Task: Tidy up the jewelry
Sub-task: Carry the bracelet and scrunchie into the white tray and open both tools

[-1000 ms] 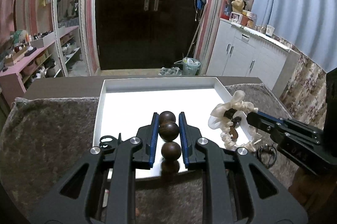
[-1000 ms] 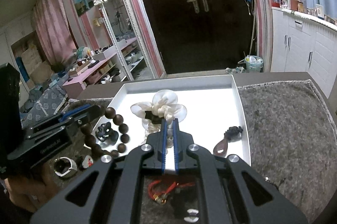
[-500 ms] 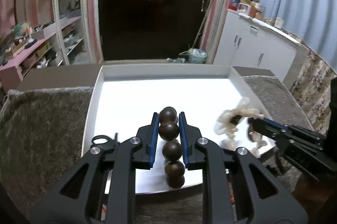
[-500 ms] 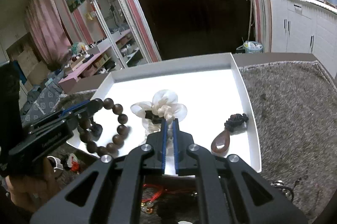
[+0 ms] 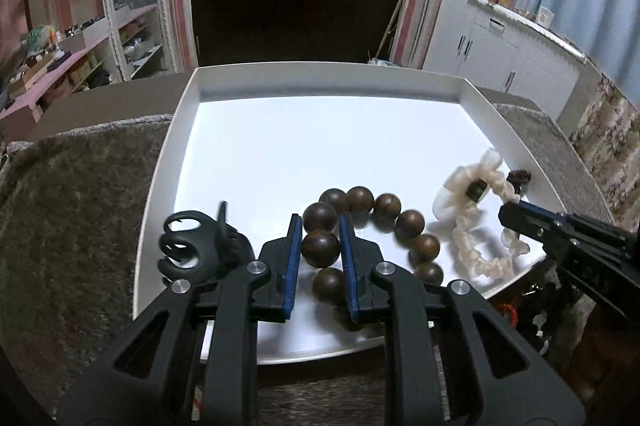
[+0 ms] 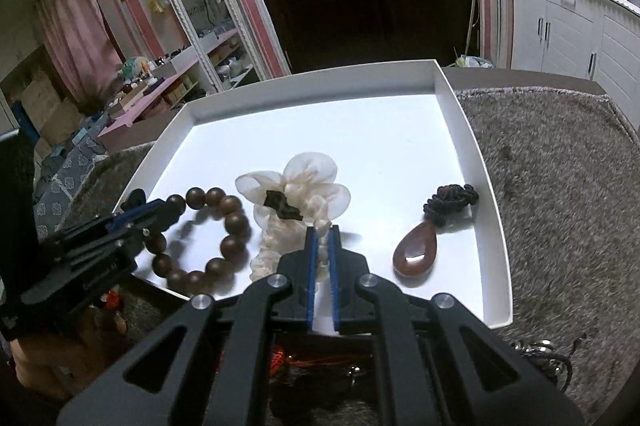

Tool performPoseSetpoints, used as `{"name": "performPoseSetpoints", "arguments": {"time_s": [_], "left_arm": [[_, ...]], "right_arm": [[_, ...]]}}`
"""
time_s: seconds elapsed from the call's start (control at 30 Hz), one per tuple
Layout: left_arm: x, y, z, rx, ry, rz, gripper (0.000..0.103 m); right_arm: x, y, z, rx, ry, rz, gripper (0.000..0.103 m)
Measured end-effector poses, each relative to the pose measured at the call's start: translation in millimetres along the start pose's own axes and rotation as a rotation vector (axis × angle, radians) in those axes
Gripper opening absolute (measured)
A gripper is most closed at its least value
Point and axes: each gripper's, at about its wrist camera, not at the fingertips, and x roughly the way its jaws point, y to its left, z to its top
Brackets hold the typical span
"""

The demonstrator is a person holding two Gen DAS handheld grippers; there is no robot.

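The left hand-held gripper [image 5: 320, 246] is clamped on one bead of the wooden bracelet [image 5: 384, 226], whose other beads curl to its right and rest on the white tray [image 5: 320, 81]. Just left of it lies a black hair clip [image 5: 192, 246]. The right hand-held gripper [image 6: 323, 246] pinches the cream scrunchie [image 6: 296, 201], whose flower spreads just ahead of its tips on the tray floor; a brown pendant [image 6: 416, 250] lies to its right. Both pieces look to be in the setting-down step. Next, each grip should loosen and lift clear without dragging anything. Beyond the tray's far wall the worktop [image 6: 552, 161] ends.
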Motion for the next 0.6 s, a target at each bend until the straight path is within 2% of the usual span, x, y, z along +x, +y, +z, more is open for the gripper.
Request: {"name": "performPoseSetpoints", "arguments": {"time_s": [0.13,0.23,0.6], "left_arm": [[1.5,-1.5,-1.3,0.000,0.003,0.004,0.017],[2.8,-0.5,-2.3,-0.003,0.005,0.008,0.017],[4.9,0.3,-1.1,-0.011,0.015,0.004,0.019]], "right_arm": [[-0.7,-0.8,-0.5,-0.008,-0.008,-0.030,0.006],[1.4,-0.9,-1.4,-0.029,-0.008,-0.084,0.006],[3.0,-2.6,-1.1,-0.033,-0.010,-0.118,0.009]]}}
